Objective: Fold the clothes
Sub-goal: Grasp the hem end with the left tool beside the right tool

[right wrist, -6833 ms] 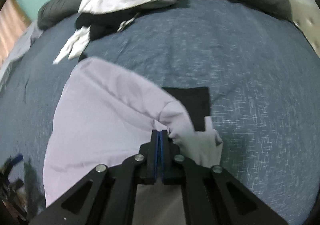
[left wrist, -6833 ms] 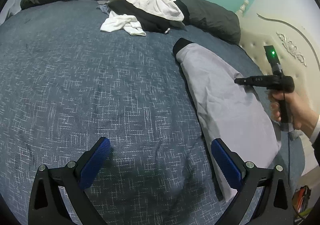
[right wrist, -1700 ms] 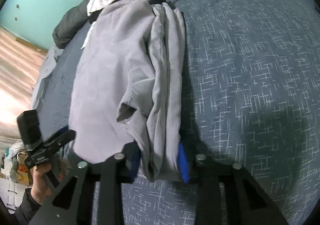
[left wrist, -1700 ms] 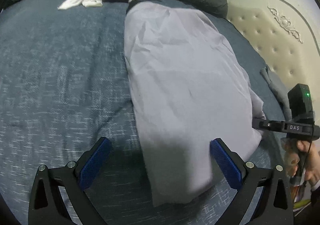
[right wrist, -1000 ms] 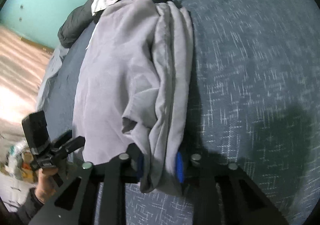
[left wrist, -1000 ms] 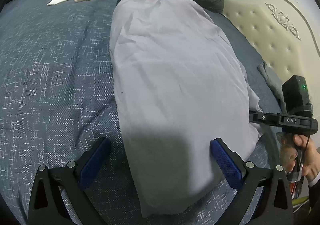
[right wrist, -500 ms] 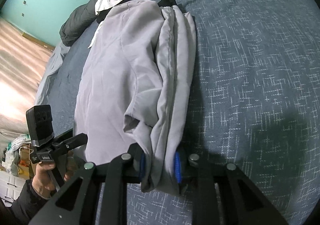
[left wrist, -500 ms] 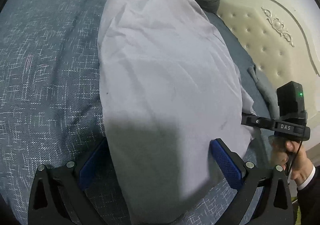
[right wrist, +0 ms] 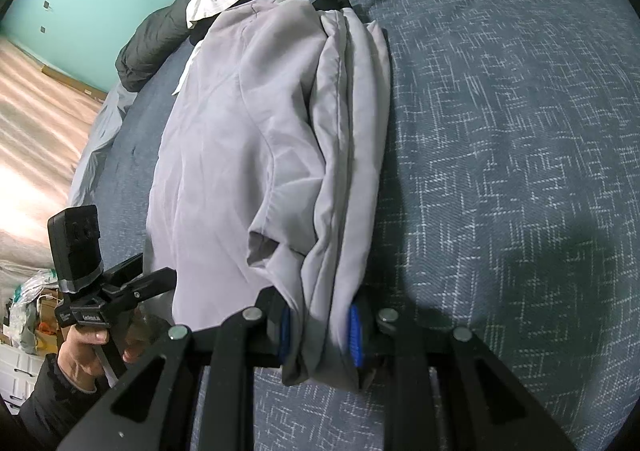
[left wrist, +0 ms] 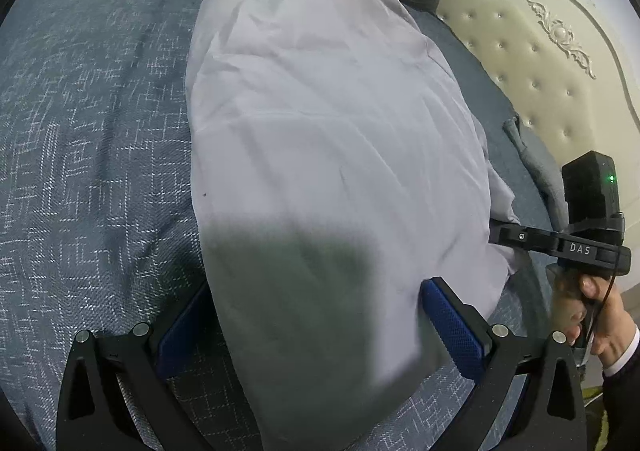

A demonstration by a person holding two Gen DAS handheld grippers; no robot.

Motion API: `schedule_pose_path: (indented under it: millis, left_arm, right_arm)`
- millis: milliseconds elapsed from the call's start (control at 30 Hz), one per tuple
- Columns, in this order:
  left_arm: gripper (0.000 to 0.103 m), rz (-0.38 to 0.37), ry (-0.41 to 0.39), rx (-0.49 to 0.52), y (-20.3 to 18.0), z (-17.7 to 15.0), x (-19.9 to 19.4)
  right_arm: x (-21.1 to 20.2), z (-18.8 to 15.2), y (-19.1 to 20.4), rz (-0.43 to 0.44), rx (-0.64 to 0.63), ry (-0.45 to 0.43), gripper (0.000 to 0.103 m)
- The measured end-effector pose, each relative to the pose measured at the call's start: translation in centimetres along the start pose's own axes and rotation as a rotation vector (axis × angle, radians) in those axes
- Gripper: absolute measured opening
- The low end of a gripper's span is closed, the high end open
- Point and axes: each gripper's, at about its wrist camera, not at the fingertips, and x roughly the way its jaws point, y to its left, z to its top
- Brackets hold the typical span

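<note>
Pinching the bunched edge of the grey garment [right wrist: 256,139], the right gripper [right wrist: 319,331] stays nearly closed; the left gripper [left wrist: 320,327] gapes wide, straddling its near end on the blue bedspread [left wrist: 88,139].

Your pale lilac-grey garment [left wrist: 328,139] lies lengthwise on the blue bed [left wrist: 88,139], running from frame bottom to upper centre, folded into stacked layers along its right edge [right wrist: 352,139], lightly wrinkled.

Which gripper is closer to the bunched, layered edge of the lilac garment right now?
Right. The right gripper is clamped on the lilac garment's bunched edge. The left gripper straddles the opposite, smooth end, jaws wide apart.
</note>
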Motion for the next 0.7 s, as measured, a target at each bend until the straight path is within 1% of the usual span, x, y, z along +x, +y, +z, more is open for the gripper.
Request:
schedule_pose_path:
  millis: [67,133,200,233,300,333,533,633,700]
  left_arm:
    - [0.100,0.007,-0.013,0.009,-0.2,-0.1,-0.2]
    - [0.089,0.016,-0.027,0.017,-0.5,-0.3,-0.5]
    - [0.084,0.017,-0.039,0.009,-0.5,-0.4,-0.8]
    - [0.079,0.015,-0.046,0.001,-0.5,-0.4,-1.0]
    - [0.072,0.007,-0.056,-0.017,-0.2,-0.5,-1.3]
    - [0.066,-0.001,-0.059,-0.024,-0.1,-0.5,-1.5]
    - [0.053,-0.026,-0.068,-0.043,0.1,-0.6,-2.1]
    - [0.052,-0.052,-0.065,-0.075,0.6,-0.6,-2.7]
    - [0.053,-0.072,-0.051,-0.085,0.8,-0.4,-2.9]
  right_arm:
    - [-0.1,0.0,0.0,0.002,-0.001,-0.001,0.021]
    - [-0.2,-0.1,0.0,0.004,-0.003,-0.001,0.021]
    - [-0.3,-0.1,0.1,0.006,-0.009,-0.005,0.021]
    - [-0.3,-0.1,0.1,0.007,-0.013,-0.008,0.021]
    - [-0.4,-0.1,0.2,0.008,-0.022,-0.014,0.021]
    - [-0.5,-0.1,0.3,0.005,-0.030,-0.017,0.021]
    - [-1.1,-0.1,1.2,-0.003,-0.077,-0.039,0.021]
    - [-1.3,0.0,1.5,-0.005,-0.099,-0.038,0.021]
    - [-1.5,0.1,1.3,0.009,-0.100,-0.034,0.021]
